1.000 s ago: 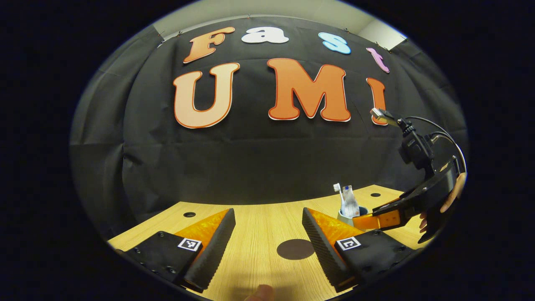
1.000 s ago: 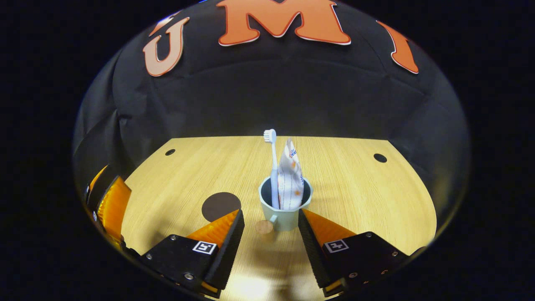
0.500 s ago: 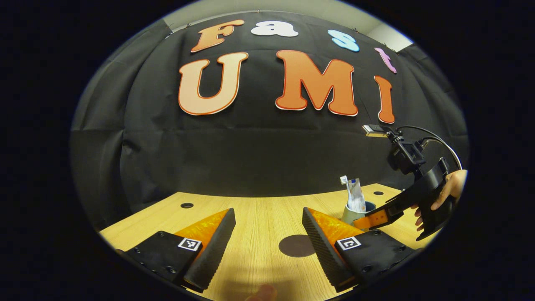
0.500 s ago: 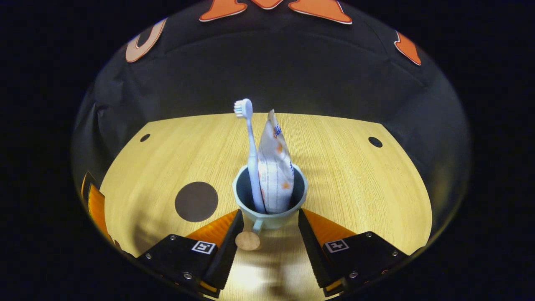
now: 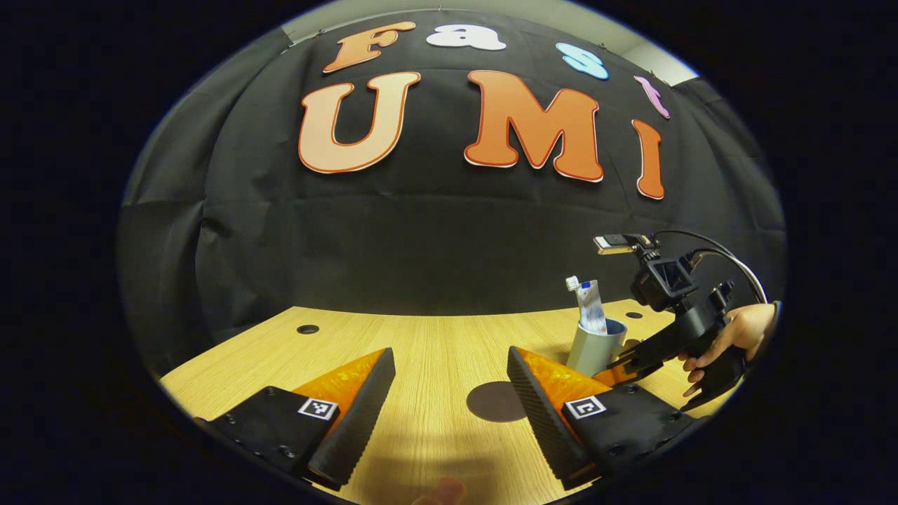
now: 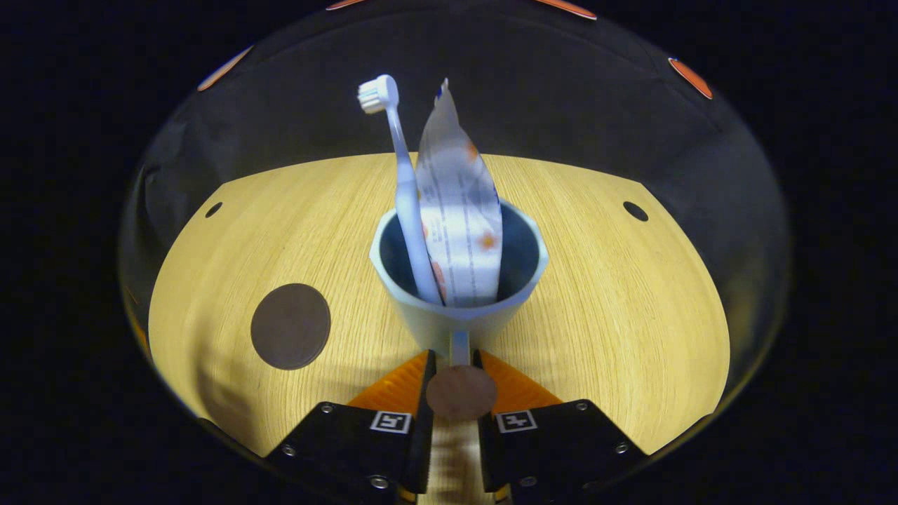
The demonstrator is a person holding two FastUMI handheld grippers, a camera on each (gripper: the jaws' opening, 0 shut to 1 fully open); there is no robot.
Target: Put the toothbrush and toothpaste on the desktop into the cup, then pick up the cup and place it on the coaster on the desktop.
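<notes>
Cup (image 6: 459, 308) holds toothbrush (image 6: 403, 189) and toothpaste (image 6: 459, 217)
Right gripper (image 6: 452, 379) pinches the cup's handle (image 6: 459, 347); left gripper (image 5: 449, 400) spread wide over the bench (image 5: 435, 351), coaster (image 5: 494, 401) between its fingers

one cup (image 6: 459, 308), holding one toothbrush (image 6: 403, 189) and one toothpaste (image 6: 459, 224). one coaster (image 6: 290, 326) on the tabletop (image 6: 617, 308). two grippers: left gripper (image 5: 449, 414), right gripper (image 6: 452, 421).
</notes>
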